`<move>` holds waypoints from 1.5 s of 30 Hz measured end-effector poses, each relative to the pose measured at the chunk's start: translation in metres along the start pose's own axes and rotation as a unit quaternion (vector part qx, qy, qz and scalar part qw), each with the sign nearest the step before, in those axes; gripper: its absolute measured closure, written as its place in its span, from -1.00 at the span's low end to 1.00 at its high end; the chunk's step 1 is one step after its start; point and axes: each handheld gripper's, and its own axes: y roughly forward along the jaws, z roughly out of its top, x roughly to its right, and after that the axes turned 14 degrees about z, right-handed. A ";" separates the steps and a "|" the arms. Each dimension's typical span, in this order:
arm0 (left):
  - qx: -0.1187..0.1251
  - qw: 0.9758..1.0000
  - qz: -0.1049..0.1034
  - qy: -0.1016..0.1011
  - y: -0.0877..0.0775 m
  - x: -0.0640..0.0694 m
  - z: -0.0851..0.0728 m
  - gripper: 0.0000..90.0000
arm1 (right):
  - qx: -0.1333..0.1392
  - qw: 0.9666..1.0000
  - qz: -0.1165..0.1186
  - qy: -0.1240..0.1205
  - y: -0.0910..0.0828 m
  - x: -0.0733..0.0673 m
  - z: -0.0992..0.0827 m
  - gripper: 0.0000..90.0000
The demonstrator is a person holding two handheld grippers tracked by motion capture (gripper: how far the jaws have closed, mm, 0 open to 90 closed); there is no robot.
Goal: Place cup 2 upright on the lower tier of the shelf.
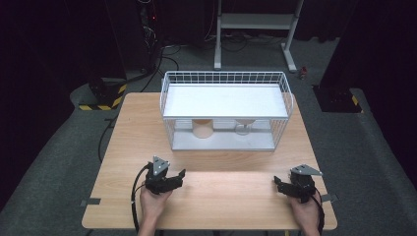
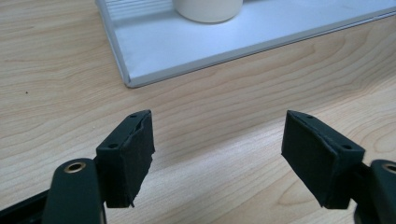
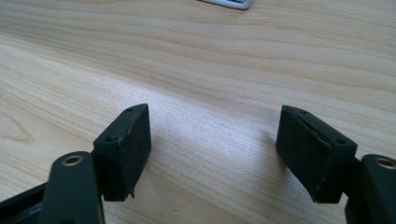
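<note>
A white wire rack [image 1: 226, 108] with a flat white top shelf stands at the far middle of the wooden table [image 1: 123, 147]. Under that shelf, on the rack's base tray [image 2: 187, 51], sit a cream cup [image 1: 202, 129] and a clear stemmed glass [image 1: 243, 127]. The cup's bottom [image 2: 208, 10] shows at the top of the left gripper view. My left gripper [image 1: 178, 178] rests near the front left, open, with bare wood between its pads [image 2: 135, 156]. My right gripper [image 1: 279, 184] rests at the front right, also open over bare wood, pads [image 3: 128, 149] wide apart.
Beyond the table a white metal stand [image 1: 255, 29] and loose cables [image 1: 157, 49] sit on the grey floor. Yellow-black striped blocks [image 1: 101, 96] lie at the far left. A corner of the rack's base [image 3: 229, 3] shows at the top of the right gripper view.
</note>
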 end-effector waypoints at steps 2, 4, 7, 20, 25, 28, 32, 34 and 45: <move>-0.003 1.000 0.003 0.001 0.001 0.000 -0.002 -0.43 | 0.000 1.000 0.000 0.001 0.000 0.000 0.000 -0.41; -0.007 1.000 0.009 0.004 0.003 -0.001 -0.004 -0.43 | 0.000 1.000 0.000 0.000 0.000 0.000 0.000 -0.41; -0.011 1.000 0.016 0.007 0.004 -0.001 -0.006 -0.43 | 0.000 1.000 0.000 0.001 0.000 0.000 0.000 -0.41; -0.032 0.998 0.044 0.012 0.015 -0.004 -0.016 -0.42 | 0.000 1.000 0.000 0.001 0.000 0.000 0.000 -0.41; -0.037 0.998 0.055 0.013 0.018 -0.005 -0.019 -0.42 | 0.000 1.000 0.000 0.001 0.000 0.000 0.000 -0.41; -0.040 0.997 0.060 0.011 0.019 -0.005 -0.019 -0.42 | 0.000 1.000 0.000 0.001 0.000 0.000 0.000 -0.41; -0.043 0.997 0.063 0.014 0.022 -0.007 -0.021 -0.42 | 0.000 1.000 0.000 0.000 0.000 0.000 0.000 -0.41; -0.045 0.997 0.063 0.016 0.023 -0.006 -0.021 -0.42 | 0.000 1.000 0.000 0.000 0.000 0.000 0.000 -0.41; -0.050 0.997 0.059 0.012 0.028 -0.006 -0.024 -0.43 | 0.000 1.000 0.000 0.001 0.000 0.000 0.000 -0.41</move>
